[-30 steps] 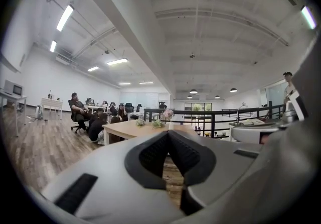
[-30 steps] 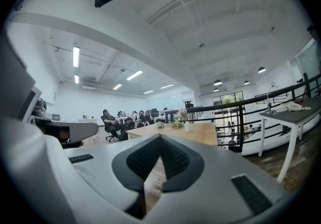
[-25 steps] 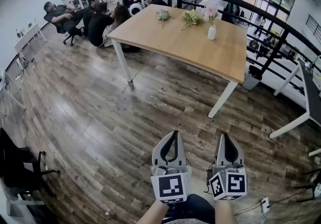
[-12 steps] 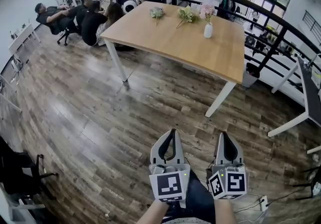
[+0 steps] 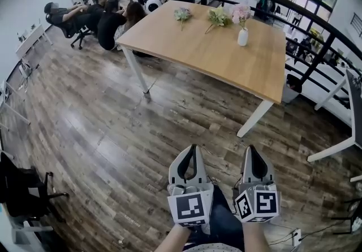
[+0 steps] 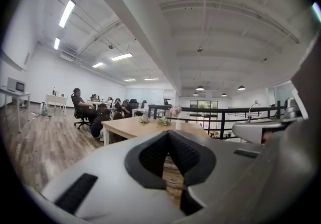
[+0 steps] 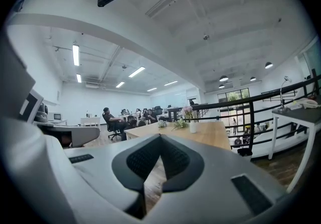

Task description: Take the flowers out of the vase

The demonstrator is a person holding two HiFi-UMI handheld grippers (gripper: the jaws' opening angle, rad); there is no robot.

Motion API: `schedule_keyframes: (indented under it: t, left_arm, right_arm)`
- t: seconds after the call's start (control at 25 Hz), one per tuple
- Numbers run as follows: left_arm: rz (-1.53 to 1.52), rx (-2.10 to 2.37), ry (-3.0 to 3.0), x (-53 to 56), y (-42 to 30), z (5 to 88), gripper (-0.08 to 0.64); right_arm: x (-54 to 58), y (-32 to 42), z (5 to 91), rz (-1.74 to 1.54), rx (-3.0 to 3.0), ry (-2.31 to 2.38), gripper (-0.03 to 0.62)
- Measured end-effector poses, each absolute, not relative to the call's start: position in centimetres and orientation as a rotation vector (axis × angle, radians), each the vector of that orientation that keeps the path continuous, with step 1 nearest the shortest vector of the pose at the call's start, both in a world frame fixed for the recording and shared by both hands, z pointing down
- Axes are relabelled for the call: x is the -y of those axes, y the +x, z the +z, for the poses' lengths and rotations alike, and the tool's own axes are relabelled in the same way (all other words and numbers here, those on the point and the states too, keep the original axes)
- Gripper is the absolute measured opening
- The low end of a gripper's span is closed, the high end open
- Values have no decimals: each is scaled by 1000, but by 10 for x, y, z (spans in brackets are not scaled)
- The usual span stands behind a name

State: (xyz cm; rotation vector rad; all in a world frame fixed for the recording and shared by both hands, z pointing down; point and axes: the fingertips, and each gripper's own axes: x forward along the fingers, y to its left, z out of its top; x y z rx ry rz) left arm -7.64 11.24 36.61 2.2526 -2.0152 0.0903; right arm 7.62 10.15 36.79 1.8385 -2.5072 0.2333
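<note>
A small white vase (image 5: pixel 242 37) with a pink flower (image 5: pixel 241 13) stands at the far right of a wooden table (image 5: pixel 226 61). Two loose flower bunches (image 5: pixel 182 14) (image 5: pixel 218 17) lie on the tabletop to its left. My left gripper (image 5: pixel 193 147) and right gripper (image 5: pixel 250 147) are side by side over the wood floor, well short of the table. Both point toward it, shut and empty. The vase (image 6: pixel 178 124) shows small past the closed tips of the left gripper (image 6: pixel 169 132). The right gripper (image 7: pixel 160 136) also faces the vase (image 7: pixel 193 127).
Several people (image 5: pixel 110 19) sit on chairs beyond the table's far left corner. A black railing (image 5: pixel 317 27) runs behind and to the right of the table. Another white-legged desk (image 5: pixel 339 143) stands at the right. A black chair (image 5: pixel 22 191) is at the lower left, and cables (image 5: pixel 294 237) lie at the lower right.
Both grippers have moved forward together over the floor toward the table, still shut. The table looks slightly nearer.
</note>
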Motion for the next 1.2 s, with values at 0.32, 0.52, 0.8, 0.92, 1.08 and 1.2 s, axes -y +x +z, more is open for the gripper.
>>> schedule_keyframes:
  t: [0.32,0.52,0.8,0.92,1.08,1.2]
  left_arm:
    - [156,1999,2218,-56,-49,367,20]
    - [137,2005,2262,-20,-24,357,20]
    - [165,1998,2268,19,2,353,20]
    - [163,1998,2269,33,9,354,20]
    - [170,1996,2270,49,14,354,20]
    - [171,2004,2272,59,14,355,20]
  right_arm:
    - [-38,104,366,245,2530,1850,-8]
    - [-4,125,359,248,2550,1864,-8]
    - [38,150,356,253,2557,1876,-8]
    - [52,155,360,263,2570,1876,-8]
    - [70,157,361,268,2582,1864,-8]
    - [82,157,364,274,2586,1858,-8]
